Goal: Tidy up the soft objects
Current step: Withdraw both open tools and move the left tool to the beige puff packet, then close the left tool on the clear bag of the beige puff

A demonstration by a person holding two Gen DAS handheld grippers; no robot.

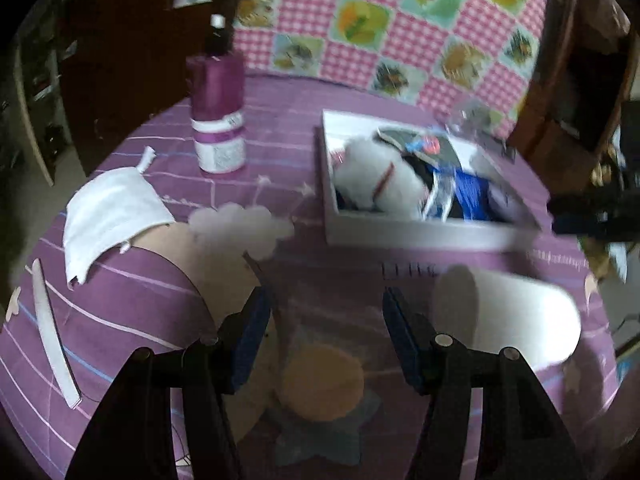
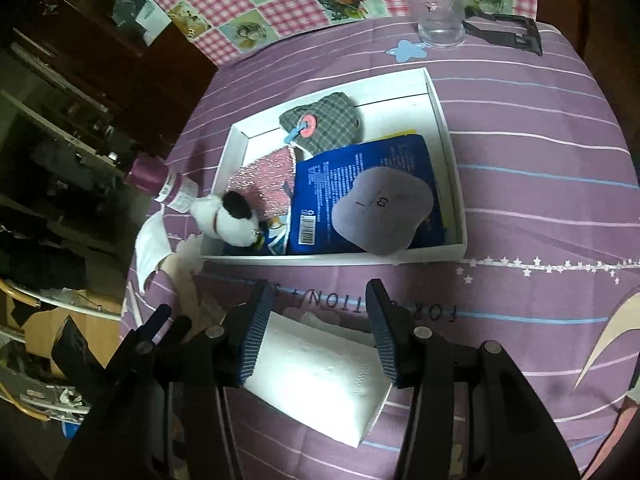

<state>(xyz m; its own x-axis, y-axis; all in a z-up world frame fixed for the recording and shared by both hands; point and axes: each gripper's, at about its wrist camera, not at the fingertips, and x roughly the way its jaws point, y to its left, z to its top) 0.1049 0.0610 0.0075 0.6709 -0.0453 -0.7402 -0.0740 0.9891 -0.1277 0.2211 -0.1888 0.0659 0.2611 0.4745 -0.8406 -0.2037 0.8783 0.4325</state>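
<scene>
The worktop (image 2: 520, 168), under a purple striped cloth, fills the space ahead of both pairs of fingers. On it, beyond the right gripper (image 2: 318, 332), lies the white tray (image 2: 450, 152), already loaded: a blue packet (image 2: 360, 184) with a purple-grey pad (image 2: 384, 212) on top, a grey checked cloth (image 2: 324, 124) at the far side, a pink glittery piece (image 2: 268, 180), and a white plush toy (image 2: 226, 216) leaning on the near left corner. From the left gripper (image 1: 326, 312) the same tray sits ahead and to the right.

Between the right fingers (image 2: 254, 336) is a white tissue pack (image 2: 320, 380); the ribbed pads stand at both its sides and appear to grip it, lying flat on the cloth.

The left fingers (image 1: 254, 332) are spread apart with nothing held. An orange sponge (image 1: 322, 384) lies on the cloth below the gap between them; whether the pads touch it I cannot tell. Just right of these fingers is the blurred white tissue pack, and far to the left a white cloth (image 1: 108, 216) lies crumpled. A purple bottle (image 1: 218, 112) stands upright ahead-left. A clear glass (image 2: 440, 16) stands past the tray's far edge.
</scene>
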